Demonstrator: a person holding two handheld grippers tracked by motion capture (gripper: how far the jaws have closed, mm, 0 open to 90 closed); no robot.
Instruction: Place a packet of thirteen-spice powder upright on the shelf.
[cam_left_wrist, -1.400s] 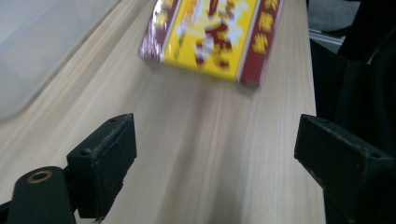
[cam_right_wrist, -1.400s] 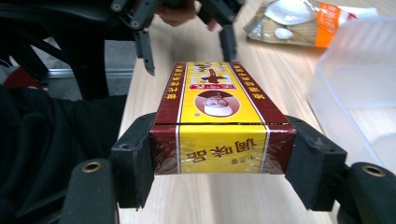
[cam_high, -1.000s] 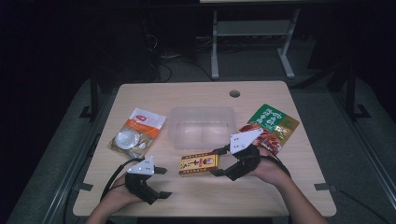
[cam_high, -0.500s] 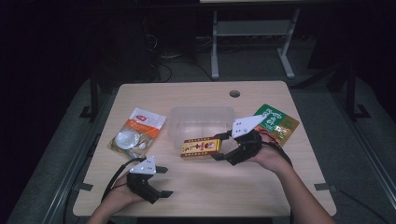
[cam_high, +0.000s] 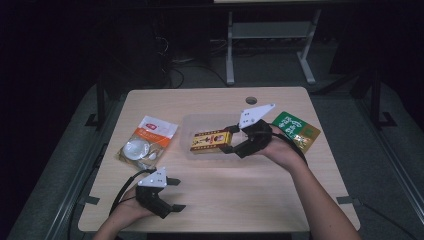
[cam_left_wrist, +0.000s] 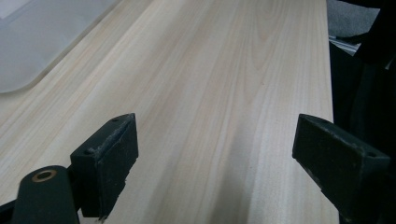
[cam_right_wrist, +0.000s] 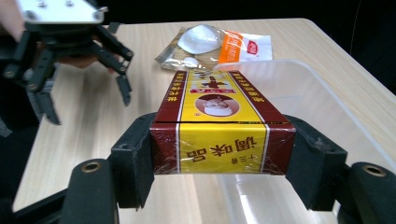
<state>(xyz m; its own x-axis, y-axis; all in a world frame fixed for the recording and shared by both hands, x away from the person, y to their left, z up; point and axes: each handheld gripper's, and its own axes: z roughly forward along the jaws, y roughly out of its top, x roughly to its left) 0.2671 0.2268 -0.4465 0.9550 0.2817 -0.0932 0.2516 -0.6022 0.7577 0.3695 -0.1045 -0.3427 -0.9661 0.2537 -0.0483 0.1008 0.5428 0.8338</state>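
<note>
The right gripper (cam_right_wrist: 219, 161) is clamped across the near end of the red-and-yellow box (cam_right_wrist: 217, 112), one jaw pressed to each long side, holding it aloft over the near rim of the clear plastic bin (cam_high: 187, 125). The carton looks light and stiff, with a glossy film wrap that may slip; the grip on the narrow sides near one end seems adequate, though a hold nearer the middle would likely curb tilting. The left gripper (cam_high: 172, 194) rests on the table (cam_high: 225, 190), well short of the bin, jaws spread wide and holding nothing. A snack pouch (cam_high: 147, 142) lies left of the bin, and a green packet (cam_high: 297, 131) lies to its right.
</note>
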